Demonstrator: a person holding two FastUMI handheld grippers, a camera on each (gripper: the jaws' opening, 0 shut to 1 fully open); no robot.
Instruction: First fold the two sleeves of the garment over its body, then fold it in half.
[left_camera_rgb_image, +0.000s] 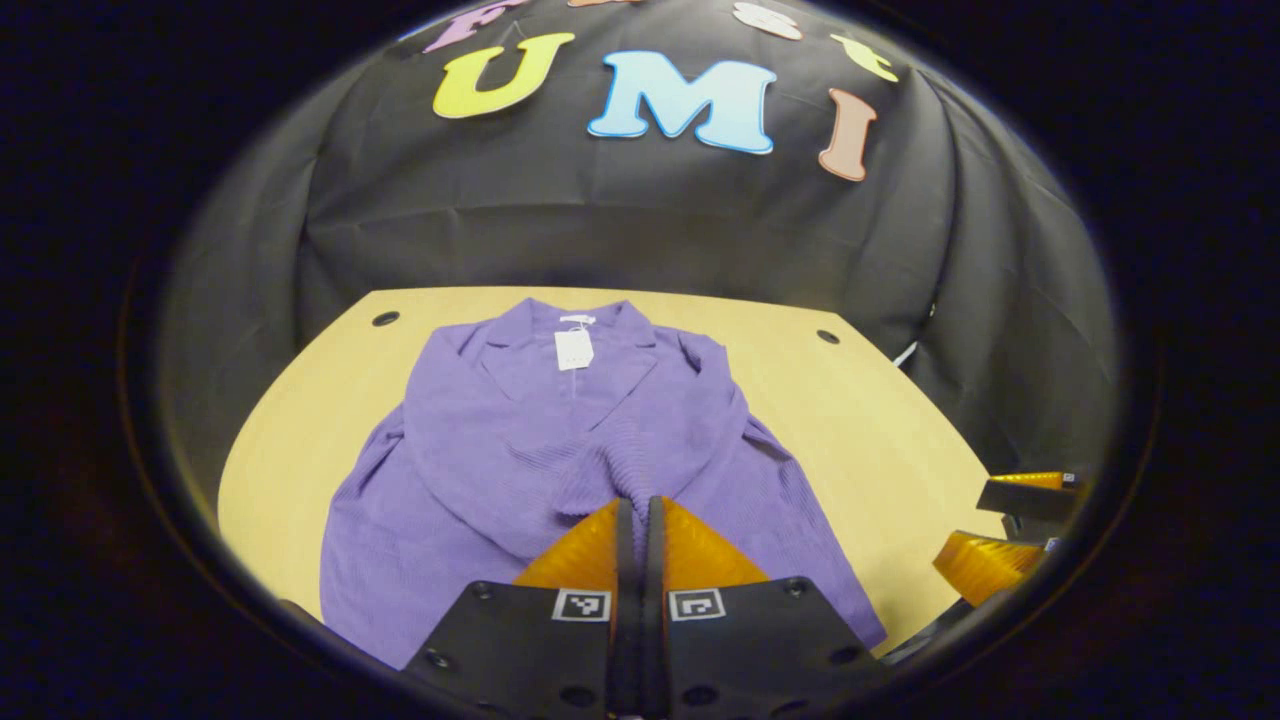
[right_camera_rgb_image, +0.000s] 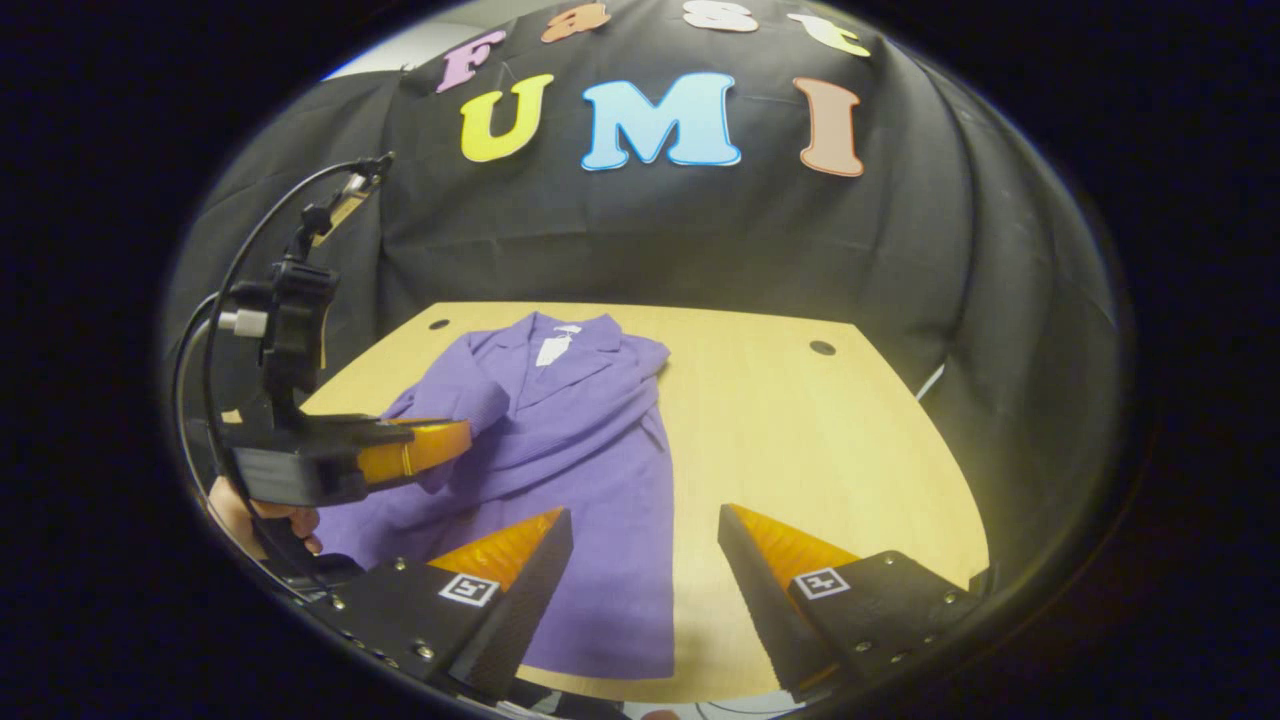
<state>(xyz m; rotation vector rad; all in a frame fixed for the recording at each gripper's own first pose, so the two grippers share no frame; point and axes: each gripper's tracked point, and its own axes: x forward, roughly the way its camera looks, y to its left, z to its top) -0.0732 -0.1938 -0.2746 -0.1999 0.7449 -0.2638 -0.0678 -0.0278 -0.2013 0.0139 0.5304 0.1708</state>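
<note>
A purple knit garment (left_camera_rgb_image: 480, 480) lies on the wooden table (left_camera_rgb_image: 860, 420), collar at the far side with a white tag (left_camera_rgb_image: 574, 349) on it. My left gripper (left_camera_rgb_image: 637, 505) is shut on the ribbed cuff of one sleeve (left_camera_rgb_image: 610, 460), which is held up over the middle of the body. In the right gripper view the same left gripper (right_camera_rgb_image: 440, 445) holds that sleeve (right_camera_rgb_image: 470, 390) above the garment (right_camera_rgb_image: 600, 480). My right gripper (right_camera_rgb_image: 645, 520) stands open above the garment's near right edge, with nothing between its fingers; it also appears at the table's right edge (left_camera_rgb_image: 1010, 525).
The table has small round holes near its far corners (left_camera_rgb_image: 385, 318) (left_camera_rgb_image: 827, 336). Bare tabletop (right_camera_rgb_image: 820, 450) stretches to the right of the garment. A hand (right_camera_rgb_image: 260, 525) holds the left gripper, with a cable (right_camera_rgb_image: 215, 330) looping above it. Black cloth walls the booth behind.
</note>
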